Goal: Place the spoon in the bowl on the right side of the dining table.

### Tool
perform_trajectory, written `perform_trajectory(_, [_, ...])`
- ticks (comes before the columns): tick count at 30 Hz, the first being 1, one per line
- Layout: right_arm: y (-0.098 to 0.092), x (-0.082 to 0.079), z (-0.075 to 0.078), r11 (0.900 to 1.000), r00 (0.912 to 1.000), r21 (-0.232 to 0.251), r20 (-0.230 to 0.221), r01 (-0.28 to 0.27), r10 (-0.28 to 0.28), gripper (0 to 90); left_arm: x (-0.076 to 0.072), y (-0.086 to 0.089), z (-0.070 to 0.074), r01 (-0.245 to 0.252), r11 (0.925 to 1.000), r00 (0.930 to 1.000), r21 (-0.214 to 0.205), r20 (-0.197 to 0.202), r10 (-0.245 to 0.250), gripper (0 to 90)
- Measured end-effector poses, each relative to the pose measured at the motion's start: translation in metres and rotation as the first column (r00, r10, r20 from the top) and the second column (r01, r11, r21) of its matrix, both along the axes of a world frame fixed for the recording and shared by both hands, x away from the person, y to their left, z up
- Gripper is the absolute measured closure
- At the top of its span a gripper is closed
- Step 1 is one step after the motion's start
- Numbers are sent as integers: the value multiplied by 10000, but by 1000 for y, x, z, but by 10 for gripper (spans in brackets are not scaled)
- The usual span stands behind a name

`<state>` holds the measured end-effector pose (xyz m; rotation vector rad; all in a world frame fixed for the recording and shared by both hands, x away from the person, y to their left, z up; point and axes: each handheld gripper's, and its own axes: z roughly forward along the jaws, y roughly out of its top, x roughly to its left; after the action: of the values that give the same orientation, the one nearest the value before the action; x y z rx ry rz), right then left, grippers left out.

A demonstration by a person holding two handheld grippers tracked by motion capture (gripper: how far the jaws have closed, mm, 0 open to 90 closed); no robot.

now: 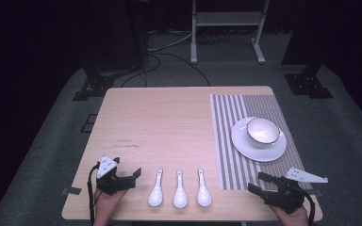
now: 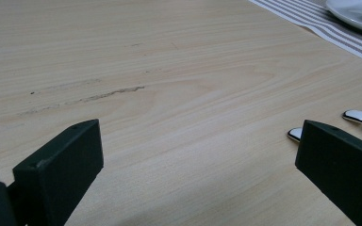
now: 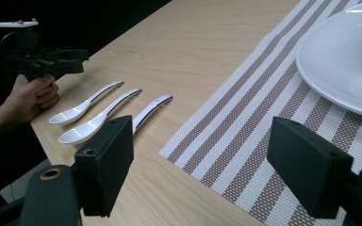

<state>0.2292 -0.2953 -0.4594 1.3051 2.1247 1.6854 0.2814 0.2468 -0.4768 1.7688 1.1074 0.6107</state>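
The pale wooden tabletop (image 1: 169,122) carries a striped placemat (image 1: 231,141) on its right half, and on that a white plate (image 1: 259,141) with a white bowl (image 1: 263,131) sitting in it. Along the near edge three white spoons (image 1: 179,188) lie side by side, bowls toward the person. The left tool (image 1: 129,178) rests just left of the spoons, the right tool (image 1: 260,182) at the placemat's near corner; both stand wide and hold nothing. This looks like the start: probably a spoon gets picked up next, calling for a low, narrow pinch on a handle. In the right gripper view, the bowl is cut off at the frame's edge.
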Motion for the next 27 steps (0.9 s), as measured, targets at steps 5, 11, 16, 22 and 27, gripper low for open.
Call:
perform_trajectory(5, [1, 2, -1, 10000, 9999, 52, -85, -60, 61, 223, 0, 0, 0, -24, 10000, 10000, -11, 1, 24, 1])
perform_trajectory(11, [6, 3, -1, 9998, 9997, 69, -152, -183, 184, 219, 0, 0, 0, -39, 10000, 10000, -50, -18, 39, 1])
perform_trajectory(16, [12, 4, 1, 9992, 9991, 175, -245, -350, 355, 218, 0, 0, 0, 24, 10000, 10000, 31, 1, -24, 1])
perform_trajectory(22, [27, 7, 3, 9969, 9960, 160, -428, -772, 778, 218, 0, 0, 0, 33, 10000, 10000, 68, 4, -33, 1])
perform_trajectory(27, [37, 10, 4, 9948, 9932, 2, -570, -1018, 1017, 218, 0, -1, 0, 74, 9999, 10000, 93, 10, -74, 1])
